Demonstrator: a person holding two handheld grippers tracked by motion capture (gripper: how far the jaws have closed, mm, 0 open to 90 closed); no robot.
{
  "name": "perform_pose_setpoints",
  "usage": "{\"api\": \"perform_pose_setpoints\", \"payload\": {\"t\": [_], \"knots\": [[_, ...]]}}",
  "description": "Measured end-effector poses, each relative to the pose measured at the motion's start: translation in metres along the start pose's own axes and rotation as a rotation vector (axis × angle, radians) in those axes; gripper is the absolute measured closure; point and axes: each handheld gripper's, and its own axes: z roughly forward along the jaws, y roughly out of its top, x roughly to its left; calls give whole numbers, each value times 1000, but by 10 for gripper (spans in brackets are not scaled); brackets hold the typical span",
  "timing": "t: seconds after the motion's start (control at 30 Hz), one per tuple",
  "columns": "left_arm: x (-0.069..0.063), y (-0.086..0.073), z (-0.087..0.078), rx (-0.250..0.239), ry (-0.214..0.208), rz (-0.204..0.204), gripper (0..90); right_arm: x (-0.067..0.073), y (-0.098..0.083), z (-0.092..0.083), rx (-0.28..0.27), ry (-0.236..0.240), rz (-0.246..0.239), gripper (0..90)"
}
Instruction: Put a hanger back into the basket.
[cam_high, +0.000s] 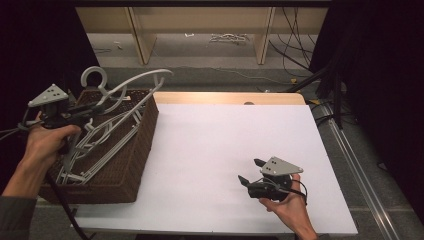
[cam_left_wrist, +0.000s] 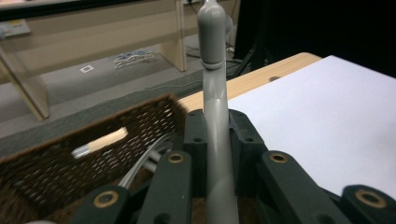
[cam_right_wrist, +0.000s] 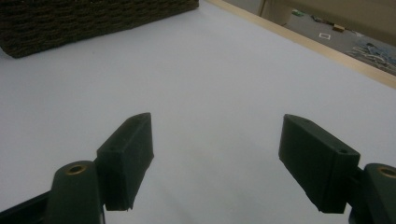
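Observation:
My left gripper (cam_high: 92, 107) is shut on a pale grey plastic hanger (cam_high: 131, 80) and holds it above the brown wicker basket (cam_high: 135, 150) at the table's left. In the left gripper view the hanger's bar (cam_left_wrist: 215, 93) runs upright between the two closed jaws of the left gripper (cam_left_wrist: 215, 140). Several more grey hangers (cam_high: 95, 150) lie in the basket. My right gripper (cam_high: 251, 171) rests open low over the white tabletop (cam_high: 215, 140) at the front right. Nothing lies between the jaws of the right gripper (cam_right_wrist: 217, 154).
The basket's woven wall (cam_right_wrist: 93, 18) lies to the far left in the right gripper view. A wooden strip (cam_high: 230, 97) runs along the table's back edge. Beyond it are wooden shelf legs (cam_high: 140, 35) and cables (cam_high: 295, 55) on the floor.

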Motion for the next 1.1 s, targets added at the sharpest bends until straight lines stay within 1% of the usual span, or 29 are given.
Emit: {"api": "perform_pose_setpoints", "payload": {"t": [0.03,0.13,0.2,0.3,0.37,0.5,0.6,0.83,0.9,0.93,1.0,1.03,1.1], "knots": [[3,-2,-1,2,5,0,792,0,0,0,12,7,2,272],[14,-11,-6,15,26,-6,791,1,-1,1,10,6,4,271],[20,-16,-8,26,38,7,791,1,-1,1,18,7,3,272],[25,-22,-11,27,35,30,791,1,-1,2,13,6,1,272],[28,-26,-13,33,34,42,792,1,-2,1,21,7,4,271],[33,-32,-16,41,44,40,791,1,-2,1,20,9,0,271],[35,-37,-19,58,55,47,791,1,-2,1,26,10,2,259],[41,-46,-25,74,62,39,792,2,-4,1,25,8,7,254],[43,-48,-26,81,63,40,792,2,-5,1,32,10,8,254],[44,-49,-27,84,72,39,791,2,-5,1,33,11,9,254],[46,-51,-28,96,84,45,791,2,-6,1,32,12,10,254],[47,-52,-27,102,84,51,792,2,-6,1,32,11,7,254],[51,-58,-25,123,77,45,791,2,-6,1,36,12,5,254]]}}
